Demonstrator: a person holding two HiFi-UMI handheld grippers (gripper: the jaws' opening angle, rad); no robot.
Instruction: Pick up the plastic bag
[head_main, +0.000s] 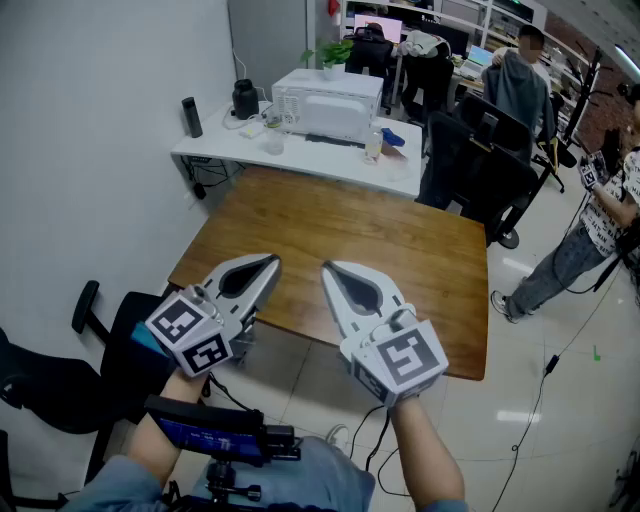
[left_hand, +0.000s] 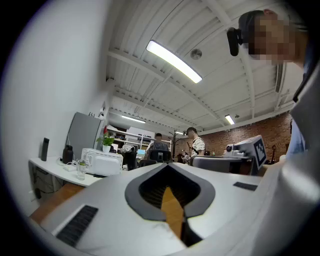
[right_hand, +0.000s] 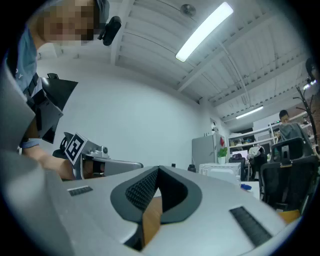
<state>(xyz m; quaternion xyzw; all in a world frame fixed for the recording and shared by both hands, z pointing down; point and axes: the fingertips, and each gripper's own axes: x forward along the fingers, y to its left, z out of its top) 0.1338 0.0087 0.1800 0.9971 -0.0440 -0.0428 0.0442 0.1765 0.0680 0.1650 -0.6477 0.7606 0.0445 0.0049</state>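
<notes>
Hovering side by side over the near edge of a brown wooden counter (head_main: 400, 250), the left claw (head_main: 270, 262) and the right claw (head_main: 328, 268) both point level toward 12 o'clock. Each claw has its jaws pressed together at the tips and has hold of nothing.

Beyond the wooden top, at 12 o'clock, a long white counter (head_main: 300, 152) stands against the white wall. It carries a boxy white microwave (head_main: 325, 105). A squat black kettle (head_main: 245, 98) sits at the microwave's 9 o'clock, and a slim black cylindrical bottle (head_main: 191, 117) stands upright farther out the same way. A small clear cup (head_main: 374, 146) stands at the microwave's 4 o'clock.

Black office chairs (head_main: 480, 150) crowd the far corner of the wooden counter at 1 o'clock. A person in a patterned shirt (head_main: 600, 220) stands on the pale floor at 3 o'clock, well apart from the claws. Another black chair (head_main: 60, 385) sits at 8 o'clock, near the wall.

The plastic bag cannot be made out in any view, so neither its place nor the way its long axis runs can be told.
</notes>
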